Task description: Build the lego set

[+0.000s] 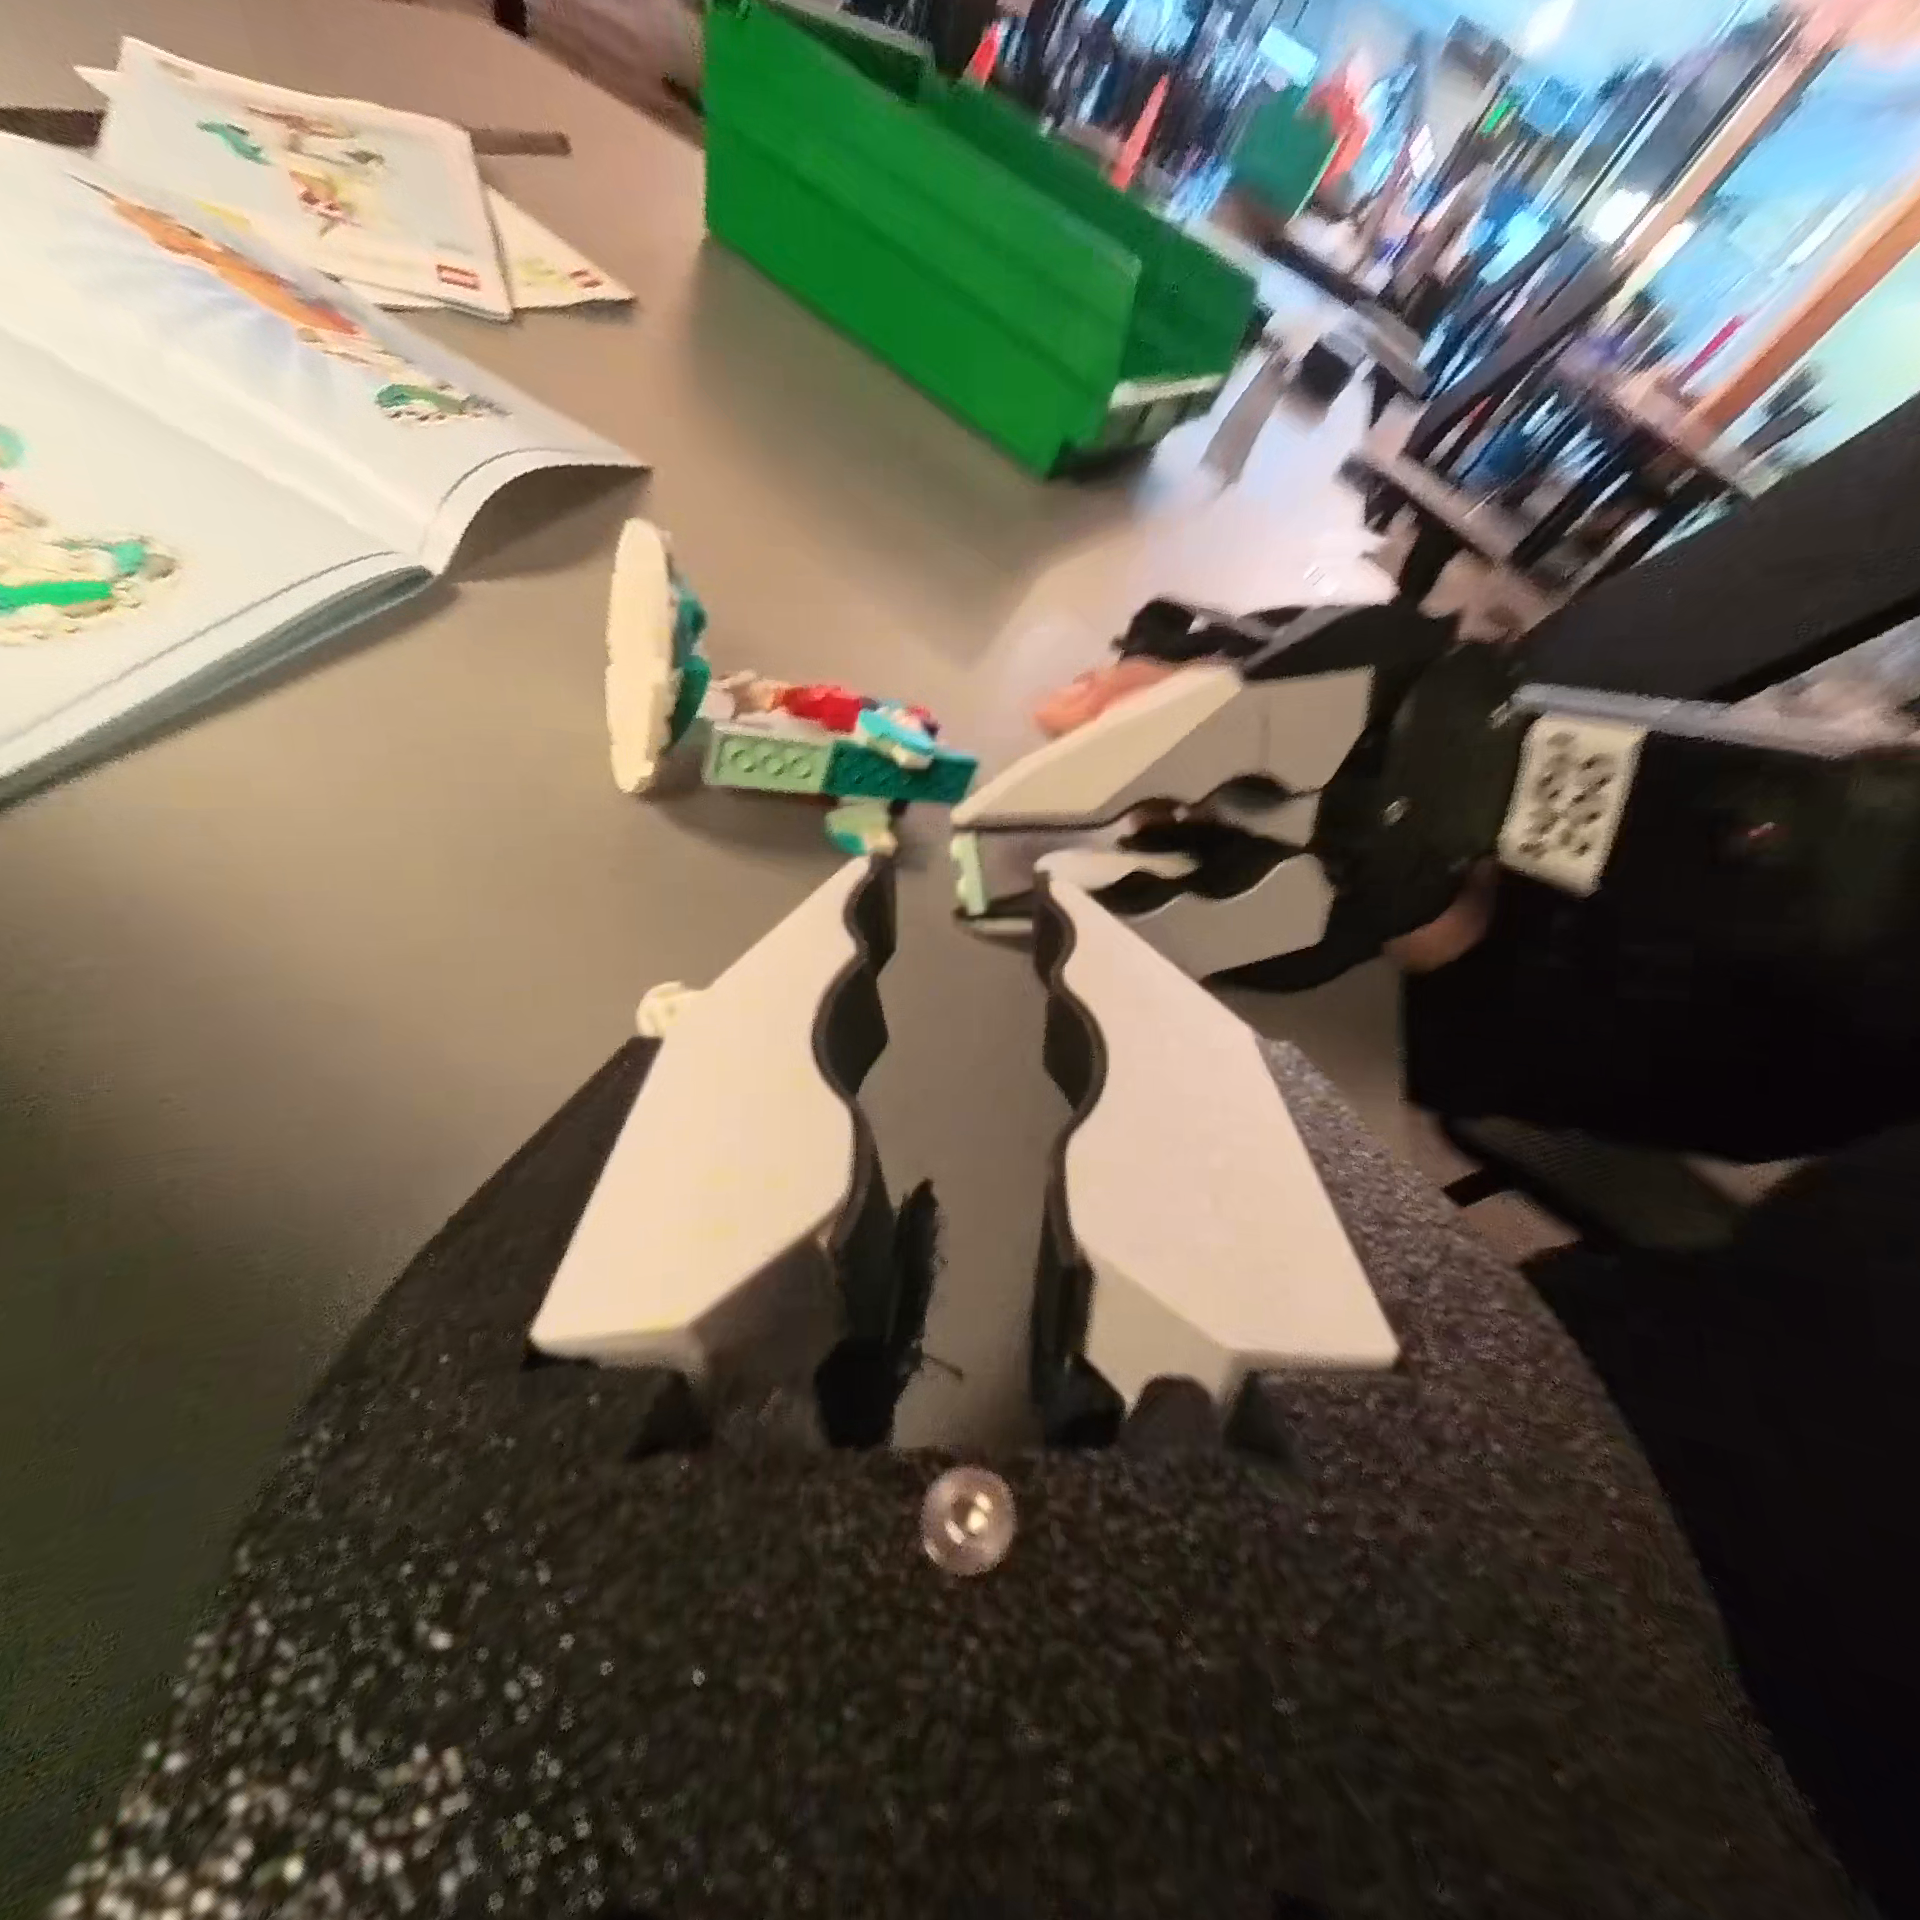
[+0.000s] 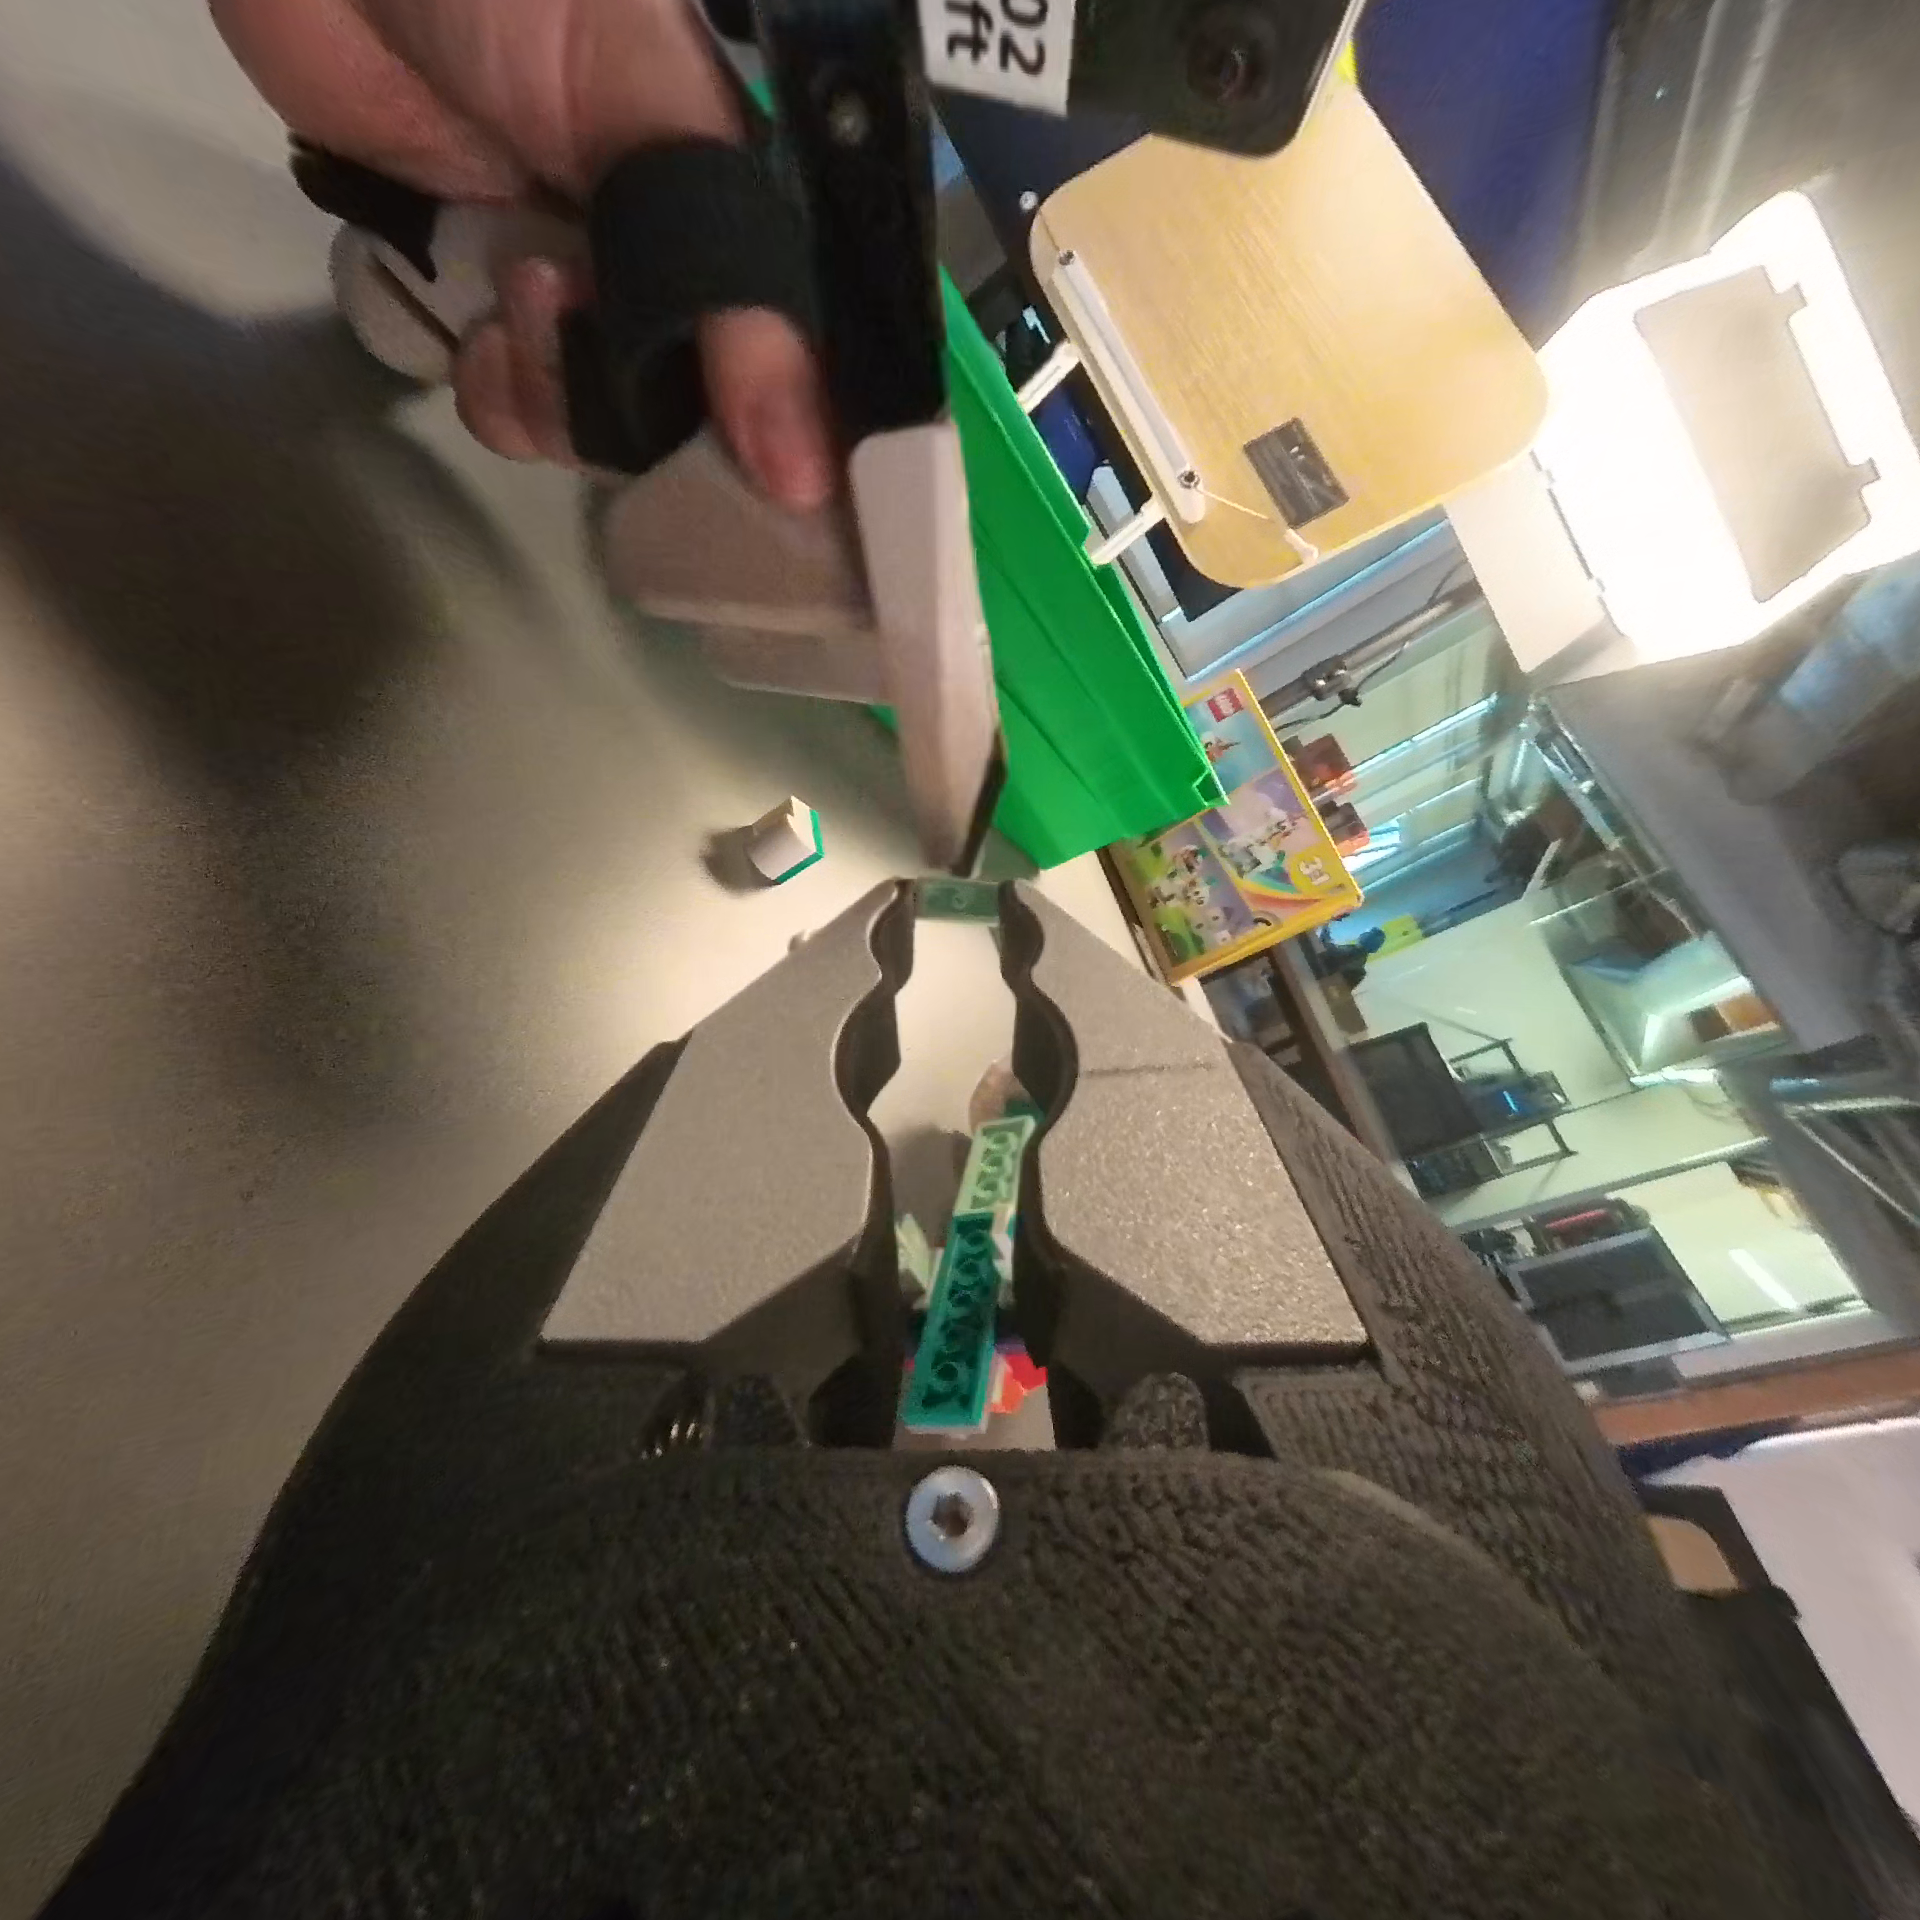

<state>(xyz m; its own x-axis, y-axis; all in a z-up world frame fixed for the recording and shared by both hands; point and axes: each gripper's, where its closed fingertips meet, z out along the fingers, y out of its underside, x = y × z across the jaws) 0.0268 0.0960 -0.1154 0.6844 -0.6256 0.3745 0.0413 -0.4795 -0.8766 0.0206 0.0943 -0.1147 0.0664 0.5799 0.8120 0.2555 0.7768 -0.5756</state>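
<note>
Right claw (image 2: pixel 956 896), frame centre, pads pinching a mint brick (image 2: pixel 954 898) at its tips; left claw (image 1: pixel 961 883) parted and empty just beside it; teal model (image 1: pixel 821 753) lies on the surface (image 1: pixel 312 935), mid-frame, brick unattached.

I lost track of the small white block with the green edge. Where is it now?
In the right wrist view, the white block lies alone on the grey table, left of the right gripper's fingertips and left of the green bin.
</note>
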